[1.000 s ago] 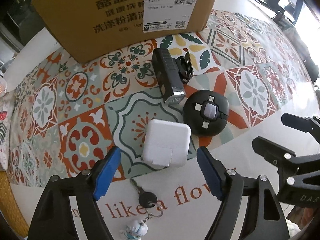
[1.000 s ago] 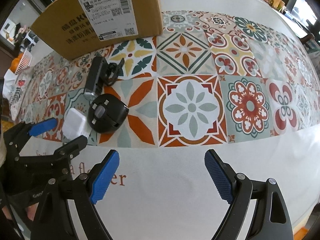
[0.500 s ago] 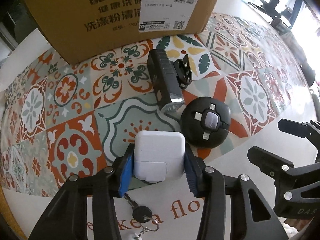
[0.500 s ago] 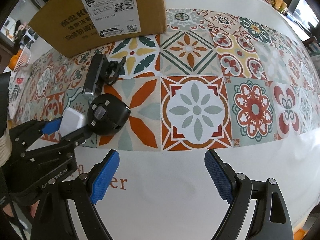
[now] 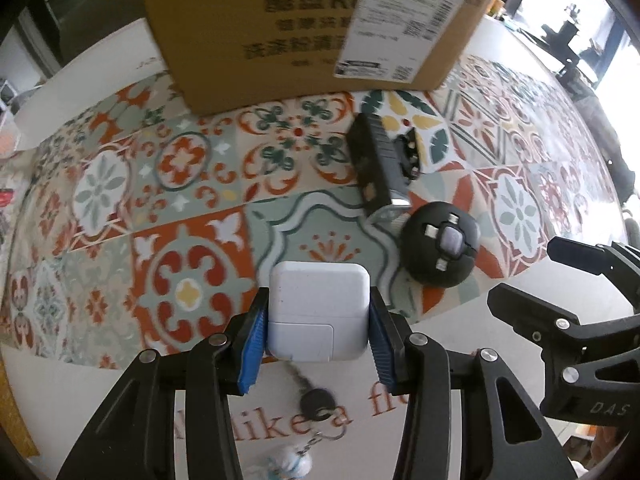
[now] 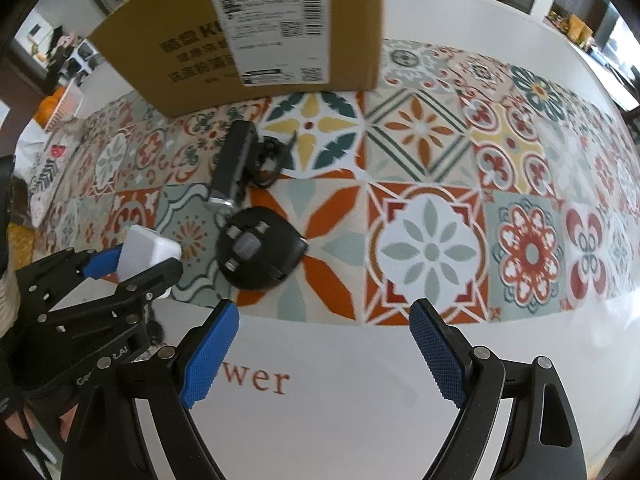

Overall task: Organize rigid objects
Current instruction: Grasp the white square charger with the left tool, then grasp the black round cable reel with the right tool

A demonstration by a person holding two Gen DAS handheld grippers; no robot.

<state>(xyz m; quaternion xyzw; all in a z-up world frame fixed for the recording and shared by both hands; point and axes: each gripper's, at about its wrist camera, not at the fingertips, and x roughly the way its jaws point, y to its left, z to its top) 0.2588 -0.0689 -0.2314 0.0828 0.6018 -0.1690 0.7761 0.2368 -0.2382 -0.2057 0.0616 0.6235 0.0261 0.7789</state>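
Left wrist view shows the left hand-held gripper [image 5: 318,334] clamped on a white square plastic charger block [image 5: 319,314], blue pads pressing both its sides above the desk [image 5: 460,332] edge, where the patterned tile cloth [image 5: 192,216] meets white. Just beyond lie a round black puck-shaped gadget [image 5: 440,250] and a long black bike light [image 5: 376,168], with a brown cardboard box [image 5: 304,28] behind them. The right hand-held gripper [image 6: 324,354] hangs wide open over bare white cloth, nothing between its pads
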